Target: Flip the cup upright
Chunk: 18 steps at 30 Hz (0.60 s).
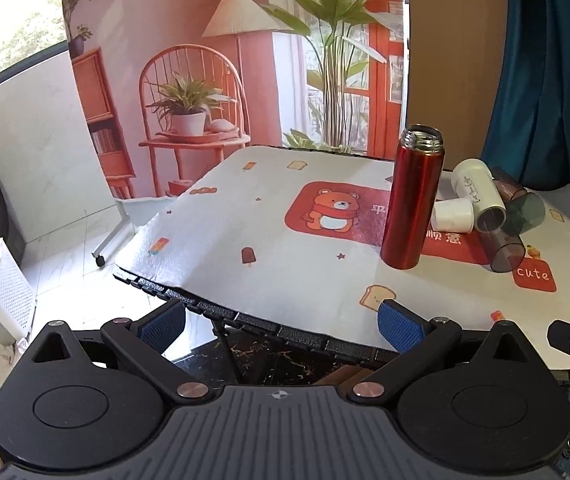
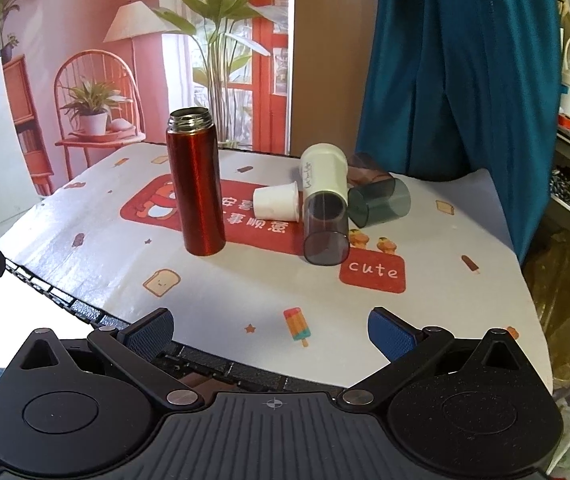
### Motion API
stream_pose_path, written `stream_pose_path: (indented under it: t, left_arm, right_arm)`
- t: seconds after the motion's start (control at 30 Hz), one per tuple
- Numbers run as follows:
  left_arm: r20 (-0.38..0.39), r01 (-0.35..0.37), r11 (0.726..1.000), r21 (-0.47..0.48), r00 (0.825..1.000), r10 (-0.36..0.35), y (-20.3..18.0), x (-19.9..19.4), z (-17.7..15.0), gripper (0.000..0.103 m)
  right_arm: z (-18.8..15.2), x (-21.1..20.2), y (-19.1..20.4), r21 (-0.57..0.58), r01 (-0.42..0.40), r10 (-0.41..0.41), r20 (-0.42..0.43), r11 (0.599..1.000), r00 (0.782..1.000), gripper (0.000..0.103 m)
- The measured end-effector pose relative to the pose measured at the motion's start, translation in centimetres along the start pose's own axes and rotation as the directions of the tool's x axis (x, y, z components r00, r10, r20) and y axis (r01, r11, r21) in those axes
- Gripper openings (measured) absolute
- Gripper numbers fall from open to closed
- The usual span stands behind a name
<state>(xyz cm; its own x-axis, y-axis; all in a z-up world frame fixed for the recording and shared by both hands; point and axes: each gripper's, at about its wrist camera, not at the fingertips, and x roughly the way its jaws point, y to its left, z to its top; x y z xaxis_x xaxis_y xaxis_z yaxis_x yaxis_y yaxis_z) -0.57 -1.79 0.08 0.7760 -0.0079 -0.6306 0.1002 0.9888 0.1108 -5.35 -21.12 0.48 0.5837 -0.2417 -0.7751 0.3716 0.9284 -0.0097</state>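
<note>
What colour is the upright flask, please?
Metallic red with a silver neck, flask, clearest in the right wrist view.

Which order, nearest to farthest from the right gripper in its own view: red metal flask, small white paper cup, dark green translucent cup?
From the right gripper:
1. Red metal flask, upright, left.
2. Small white paper cup, on its side, centre.
3. Dark green translucent cup, on its side, back right.

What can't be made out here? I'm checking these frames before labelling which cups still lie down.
- Brown cup: mostly hidden behind the white tumbler and green cup in both views.
- Paper cup: its base is hidden by the red flask in the left view.
- Writing on the white tumbler: too small to read.
- Left gripper and right gripper: only fingers show; the hands are out of frame.
</note>
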Motion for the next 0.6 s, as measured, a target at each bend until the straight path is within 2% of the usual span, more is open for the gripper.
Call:
stream_pose_path:
  t: [0.6]
  left_arm:
    - [0.011,-0.003,1.0,0.018,1.0,0.003,-0.23,0.2,0.11,0.103]
  right_arm:
    - [0.0,0.28,0.12,0.014,0.003,-0.003,0.011,1.0,1.0,0.103]
